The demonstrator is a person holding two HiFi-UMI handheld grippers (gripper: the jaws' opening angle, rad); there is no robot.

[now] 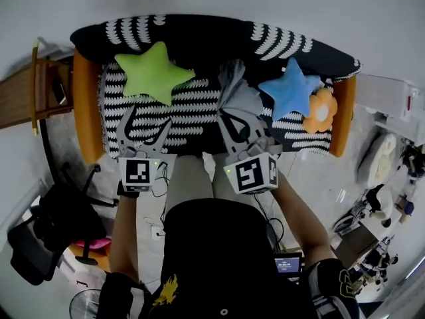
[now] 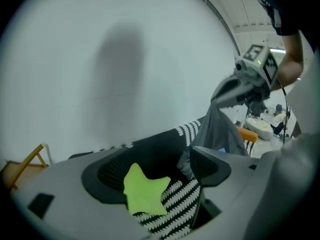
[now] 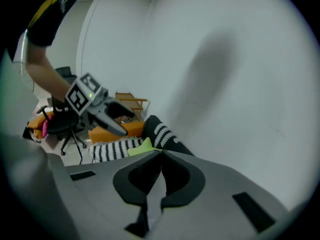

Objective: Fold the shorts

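Green star cushion (image 1: 154,72) is noted on the sofa (image 1: 192,38), left. The left gripper (image 1: 147,126) is held before it, jaws wide, empty. Grey shorts (image 1: 236,88) are pinched in the closed right gripper (image 1: 229,118) and hung over mid-sofa. Blue star cushion (image 1: 289,88) and orange flower cushion (image 1: 322,110) are seen just right.

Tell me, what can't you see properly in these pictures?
- The shorts: bunched up in the shut right gripper, head view, so their legs and waistband cannot be told apart.
- The blue star pillow: left gripper view, nearly all behind the hanging shorts.
- The green star pillow: right gripper view, only a tip above the jaws.
- The small screen: head view, too small to read.
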